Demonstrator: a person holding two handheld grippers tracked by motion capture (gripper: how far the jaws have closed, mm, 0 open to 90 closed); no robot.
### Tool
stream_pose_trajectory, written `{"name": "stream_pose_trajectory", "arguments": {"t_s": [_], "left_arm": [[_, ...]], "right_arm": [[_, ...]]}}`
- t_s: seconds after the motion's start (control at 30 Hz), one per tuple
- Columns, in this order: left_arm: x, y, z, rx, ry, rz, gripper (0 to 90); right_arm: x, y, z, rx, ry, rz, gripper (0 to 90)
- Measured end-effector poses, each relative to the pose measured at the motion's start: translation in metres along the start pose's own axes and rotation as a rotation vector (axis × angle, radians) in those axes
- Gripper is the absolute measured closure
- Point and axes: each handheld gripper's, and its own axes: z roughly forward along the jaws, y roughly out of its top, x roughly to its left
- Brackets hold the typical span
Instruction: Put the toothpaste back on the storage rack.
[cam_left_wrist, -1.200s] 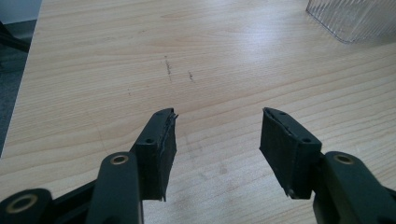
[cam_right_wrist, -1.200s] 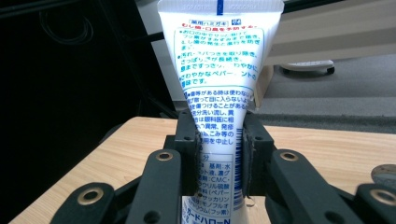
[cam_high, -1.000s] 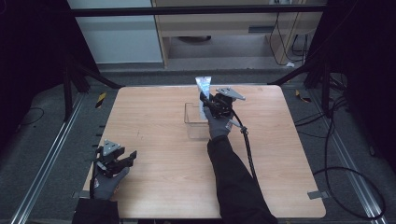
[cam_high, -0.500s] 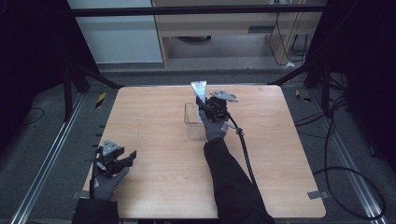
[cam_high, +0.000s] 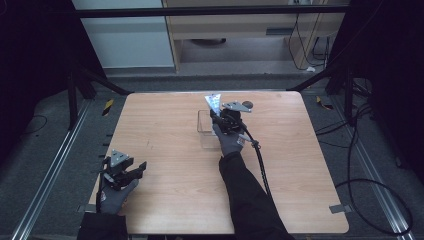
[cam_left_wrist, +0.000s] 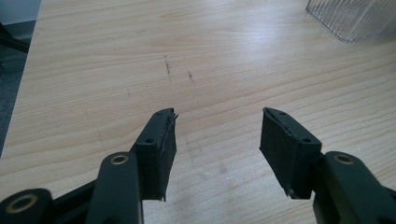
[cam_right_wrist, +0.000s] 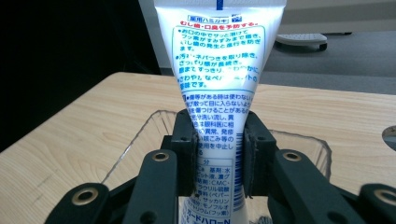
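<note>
Toothpaste tube (cam_right_wrist: 218, 88) stands upright, pinched between the jaws of your right gripper (cam_right_wrist: 218, 154), directly above the clear plastic container (cam_high: 206, 124) at mid-table. Your left gripper (cam_left_wrist: 217, 149) rests near the wooden table's (cam_high: 165, 125) front-left corner, jaws spread apart, gripping nothing.

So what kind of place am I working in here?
Probably a lab or recording rig, not a home: a bare wooden table inside a dark metal frame, cables on grey carpet, office furniture behind.
</note>
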Motion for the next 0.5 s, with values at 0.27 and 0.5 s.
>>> {"name": "stream_pose_trajectory", "arguments": {"t_s": [0.27,0.5], "left_arm": [[0.0003,-0.0001,-0.0002,0.001,0.000,-0.001,44.6],[-0.0003,0.0001,-0.0003,0.000,0.000,0.000,44.6]], "right_arm": [[0.0048,-0.0035,-0.0022,0.064,-0.003,-0.035,68.9],[0.0065,-0.0026,-0.0055,0.107,0.003,-0.060,68.4]]}}
